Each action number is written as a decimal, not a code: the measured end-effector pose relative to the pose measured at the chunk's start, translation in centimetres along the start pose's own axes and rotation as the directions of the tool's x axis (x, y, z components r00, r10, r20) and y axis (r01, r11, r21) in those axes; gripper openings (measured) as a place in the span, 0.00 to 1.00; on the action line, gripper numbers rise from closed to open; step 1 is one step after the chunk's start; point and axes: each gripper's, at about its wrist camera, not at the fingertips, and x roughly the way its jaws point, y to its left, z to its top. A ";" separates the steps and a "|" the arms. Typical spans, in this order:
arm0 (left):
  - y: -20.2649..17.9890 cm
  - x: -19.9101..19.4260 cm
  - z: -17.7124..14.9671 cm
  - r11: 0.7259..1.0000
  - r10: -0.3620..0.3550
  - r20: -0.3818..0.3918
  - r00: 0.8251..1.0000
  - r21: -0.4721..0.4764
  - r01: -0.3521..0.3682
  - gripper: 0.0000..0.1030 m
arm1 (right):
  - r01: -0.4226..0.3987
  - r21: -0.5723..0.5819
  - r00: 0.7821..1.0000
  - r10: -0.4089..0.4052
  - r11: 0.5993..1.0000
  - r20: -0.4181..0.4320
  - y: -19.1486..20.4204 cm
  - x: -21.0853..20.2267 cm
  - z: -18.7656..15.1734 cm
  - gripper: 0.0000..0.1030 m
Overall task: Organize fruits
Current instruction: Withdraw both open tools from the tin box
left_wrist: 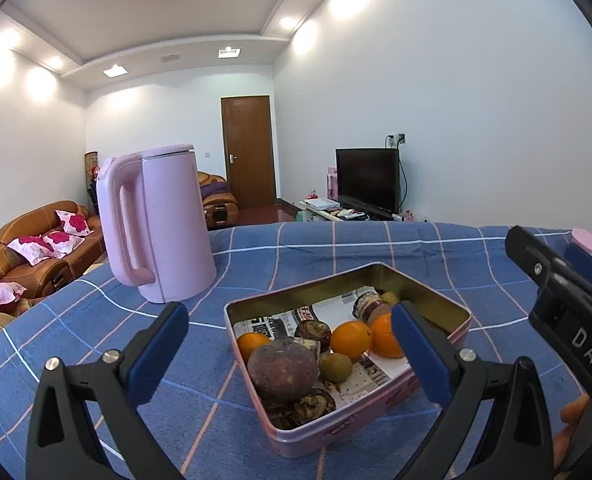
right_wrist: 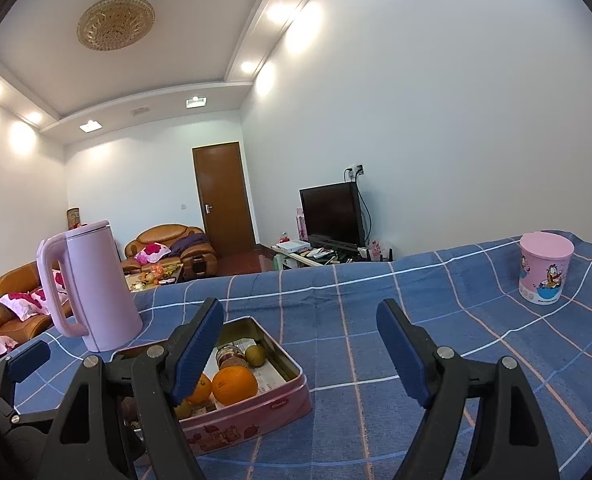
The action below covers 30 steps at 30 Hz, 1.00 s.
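I kept both the left tool point(left_wrist: 290, 344) and the right tool point(right_wrist: 299, 348) open, holding nothing. The round oranges point(left_wrist: 351, 339) in the pink rectangular metal tin point(left_wrist: 335, 438) looked firm but rollable, so I'd pinch across the middle.

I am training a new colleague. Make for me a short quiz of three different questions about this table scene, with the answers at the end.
1. True or false: the pink tin holds oranges and darker fruits.
2. Which item stands to the left of the tin? A) a pink kettle B) a glass bottle C) a green bowl
3. Fill the blank: the left gripper and the right gripper are both ____ and hold nothing.

Key: 1 true; 2 A; 3 open.
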 end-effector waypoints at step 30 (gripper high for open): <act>-0.4 1.0 -0.3 1.000 -0.020 -0.053 0.998 -0.017 0.019 1.00 | 0.008 -0.009 1.000 -0.008 1.000 -0.019 -0.2 0.3 0.2 0.78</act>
